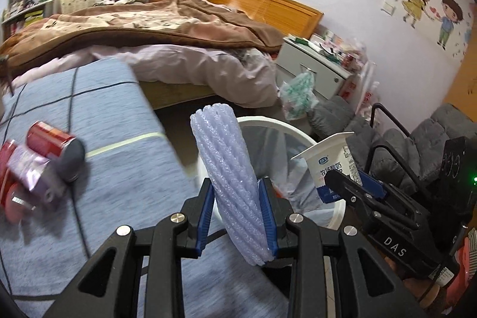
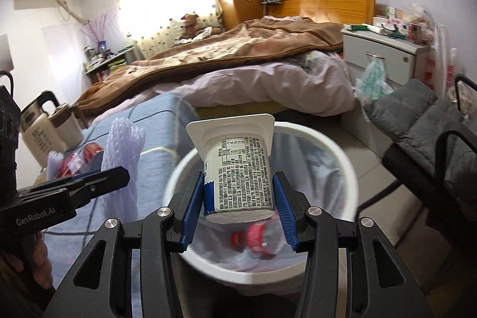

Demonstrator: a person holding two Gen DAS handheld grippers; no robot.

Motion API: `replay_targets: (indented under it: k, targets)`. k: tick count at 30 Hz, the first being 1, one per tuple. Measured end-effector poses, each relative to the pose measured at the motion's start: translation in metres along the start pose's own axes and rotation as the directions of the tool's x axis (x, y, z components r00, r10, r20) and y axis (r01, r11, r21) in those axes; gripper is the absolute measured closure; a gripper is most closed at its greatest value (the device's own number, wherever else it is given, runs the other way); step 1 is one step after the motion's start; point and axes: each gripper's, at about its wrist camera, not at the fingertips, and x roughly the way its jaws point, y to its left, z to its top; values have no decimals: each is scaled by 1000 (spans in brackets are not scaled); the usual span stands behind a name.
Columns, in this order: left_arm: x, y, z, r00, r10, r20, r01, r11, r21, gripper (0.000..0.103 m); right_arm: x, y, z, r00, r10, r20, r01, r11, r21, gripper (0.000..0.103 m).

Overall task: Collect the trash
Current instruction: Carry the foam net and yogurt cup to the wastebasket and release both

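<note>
Bedroom clutter surrounds a blue-grey cloth surface (image 1: 98,115) beside a white round bin (image 2: 298,267). Over the bin, the right gripper (image 2: 240,206) clamps a yogurt cup (image 2: 238,166) with fine printed text; the left gripper (image 1: 238,216), marked GenRobot.AI in the right view, pinches a ribbed foam sleeve (image 1: 226,166).

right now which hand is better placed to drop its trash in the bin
Right. The right gripper holds the yogurt cup directly over the white bin. The left gripper grips the foam sleeve over the blue table edge, short of the bin.
</note>
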Motion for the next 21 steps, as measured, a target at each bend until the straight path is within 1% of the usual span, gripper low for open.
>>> replay_targets:
  k: [4,7,10,16,19,21]
  targets:
    - [18,-16,5,999,-36,-34,37,999,13,71,2,-18,2,1000,-27,-4,27,999,18,55]
    - [29,-26,5,998,-32,-51,34,999,36,71,5,-27,5,999,-44,-13,44,999,16,55]
    - [37,-31,4,997,-38,-67,41,998,37,71,10,-33,4,998,-57,-29,57,998,11,55]
    - [50,-35,4,996,-25,-90,27,999,30,71,22,-40,1,996,-71,-57,71,997,5,53]
    - [55,-34,2,995,-20,-102,23,999,26,69,28,-40,-1,994,-73,-78,72,997,-9,53]
    - [57,-34,1,994,-12,-108,15,1000,27,65,30,-40,-2,992,-95,-84,94,995,-17,53]
